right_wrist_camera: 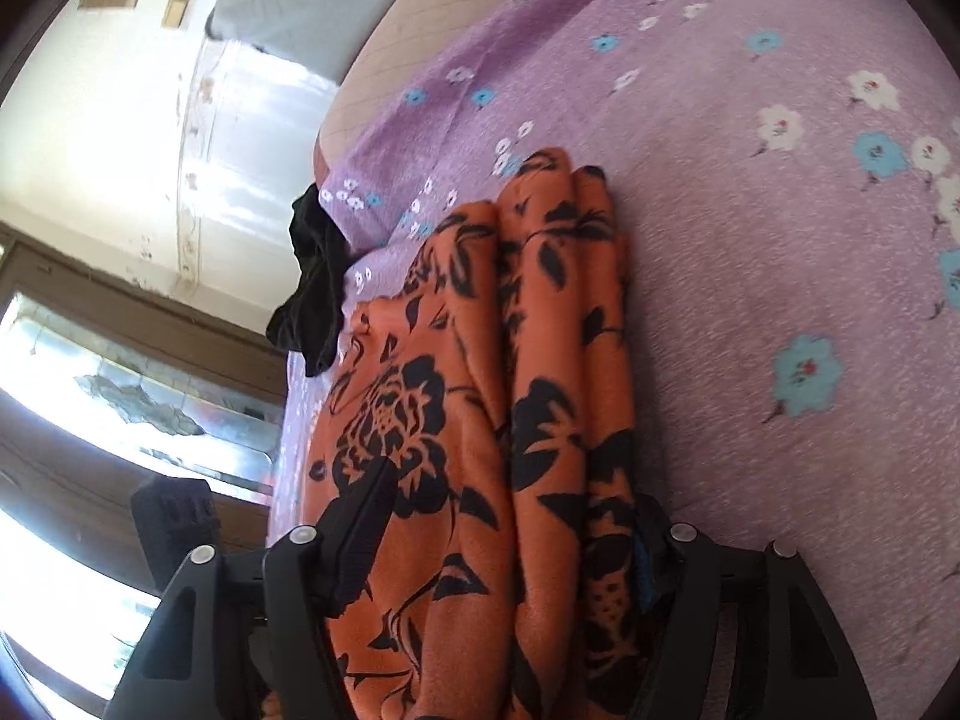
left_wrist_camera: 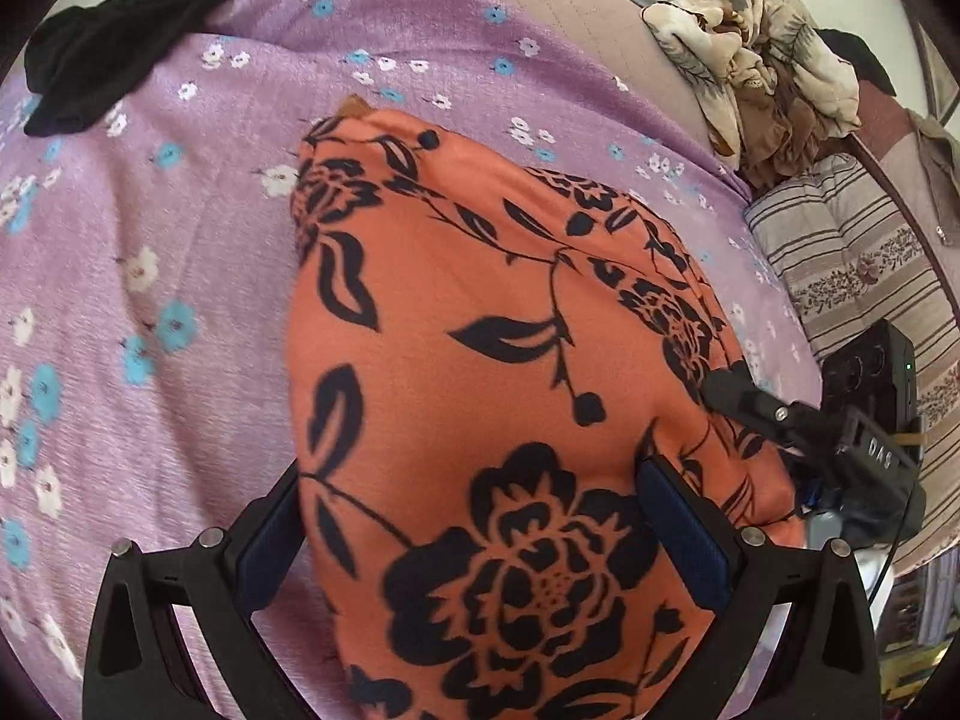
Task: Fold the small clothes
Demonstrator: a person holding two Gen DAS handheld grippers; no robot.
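An orange garment with a black flower print [left_wrist_camera: 480, 360] lies folded on a purple flowered bedsheet [left_wrist_camera: 150, 210]. My left gripper [left_wrist_camera: 474, 540] has its two blue-padded fingers on either side of the garment's near end, and the cloth fills the gap between them. My right gripper [left_wrist_camera: 738, 396] shows at the garment's right edge in the left wrist view. In the right wrist view the garment [right_wrist_camera: 480, 420] bunches in thick folds between the right gripper's fingers [right_wrist_camera: 510, 540], which hold it.
A black garment [left_wrist_camera: 120, 42] lies at the far left of the sheet, also in the right wrist view [right_wrist_camera: 312, 282]. A crumpled beige flowered cloth [left_wrist_camera: 768, 60] and a striped pillow [left_wrist_camera: 852, 264] sit at the right. A wall and window [right_wrist_camera: 120, 360] lie beyond the bed edge.
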